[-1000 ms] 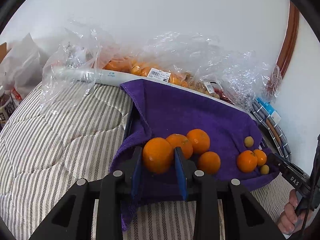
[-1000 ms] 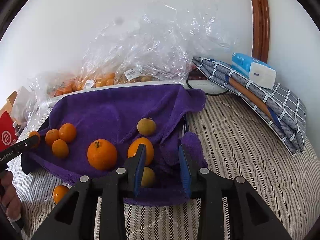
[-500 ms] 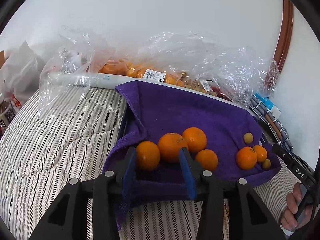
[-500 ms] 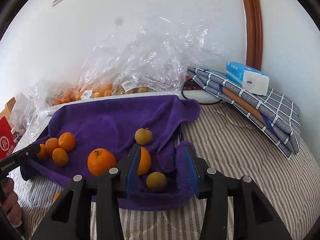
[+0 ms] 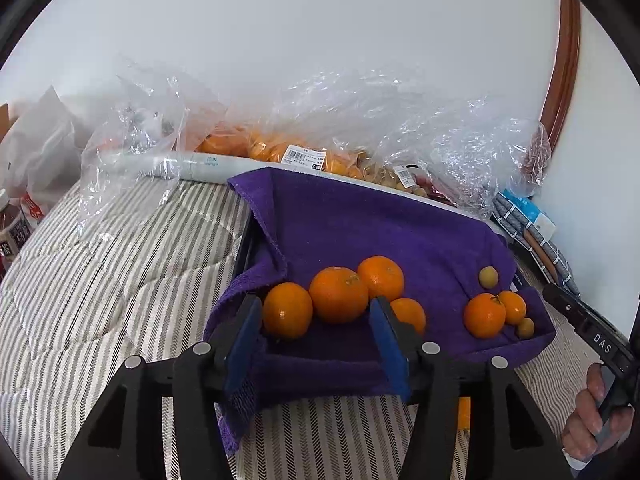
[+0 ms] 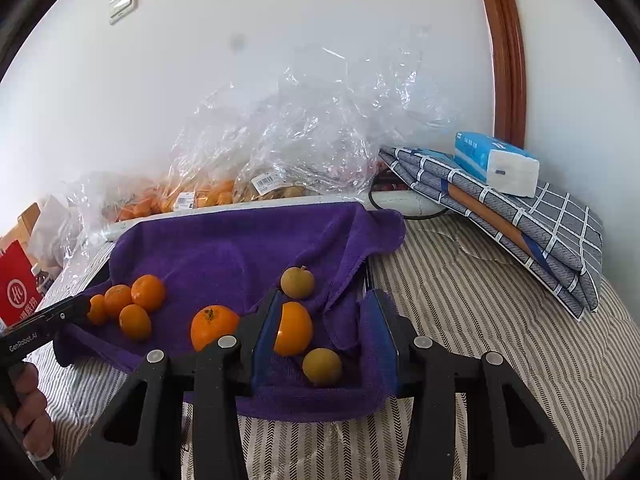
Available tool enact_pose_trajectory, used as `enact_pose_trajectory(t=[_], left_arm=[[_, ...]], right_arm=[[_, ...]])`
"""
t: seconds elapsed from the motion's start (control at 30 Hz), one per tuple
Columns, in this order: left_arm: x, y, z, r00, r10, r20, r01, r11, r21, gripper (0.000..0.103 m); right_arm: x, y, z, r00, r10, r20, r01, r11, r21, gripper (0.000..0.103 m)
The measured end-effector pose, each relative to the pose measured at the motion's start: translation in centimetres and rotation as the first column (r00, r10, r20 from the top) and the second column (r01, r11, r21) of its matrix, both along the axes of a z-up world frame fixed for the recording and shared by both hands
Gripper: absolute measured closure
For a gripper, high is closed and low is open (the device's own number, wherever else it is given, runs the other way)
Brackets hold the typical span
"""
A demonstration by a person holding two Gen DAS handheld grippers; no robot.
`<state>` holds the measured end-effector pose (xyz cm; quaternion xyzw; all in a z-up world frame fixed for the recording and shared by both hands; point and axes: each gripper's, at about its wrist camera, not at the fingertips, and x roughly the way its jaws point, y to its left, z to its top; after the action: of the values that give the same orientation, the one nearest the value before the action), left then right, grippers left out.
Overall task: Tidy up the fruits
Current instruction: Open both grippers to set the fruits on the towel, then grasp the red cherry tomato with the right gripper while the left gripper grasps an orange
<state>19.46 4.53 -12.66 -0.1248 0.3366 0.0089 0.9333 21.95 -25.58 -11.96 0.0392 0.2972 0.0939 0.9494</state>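
Observation:
A purple towel [image 5: 360, 232] lies spread on the striped bed. Several oranges sit on it; one orange [image 5: 287, 310] rests by the left pad of my left gripper [image 5: 316, 320], whose jaws are opening and stand clear of it. More oranges [image 5: 338, 294] cluster just behind. At the towel's right end my right gripper [image 6: 325, 312] is open over a small yellow fruit [image 6: 322, 366], with an orange [image 6: 294, 328] beside its left pad. A second yellow fruit [image 6: 297, 282] and a stemmed orange [image 6: 214, 326] lie close by.
Clear plastic bags [image 5: 304, 152] of oranges and other fruit line the wall behind the towel. Folded checked cloth [image 6: 520, 216] with a tissue pack [image 6: 496, 162] lies at the right. A loose orange [image 5: 464, 412] sits on the bed below the towel's edge. A hand [image 5: 592, 420] holds the right gripper.
My left gripper has let go of the orange, which now rests on the towel, and its jaws have spread. The right jaws widened too, leaving the small yellow fruit lying between them.

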Motion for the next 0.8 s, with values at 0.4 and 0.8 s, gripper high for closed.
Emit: enact_pose_trajectory(t=[0.4, 0.8], left_arm=[[-1.7, -0.1, 0.5, 0.999, 0.005, 0.031, -0.005, 1.000, 0.007, 0.044], [-4.5, 0.6, 0.6, 1.000, -0.014, 0.023, 0.014, 1.000, 0.008, 0.043]], right_arm=[[-4.4, 3.0, 1.0, 0.991, 0.132, -0.030, -0.132, 0.991, 0.013, 0.059], [-6.9, 7.1, -2.5, 0.951, 0.220, -0.216, -0.226, 0.974, 0.001, 0.069]])
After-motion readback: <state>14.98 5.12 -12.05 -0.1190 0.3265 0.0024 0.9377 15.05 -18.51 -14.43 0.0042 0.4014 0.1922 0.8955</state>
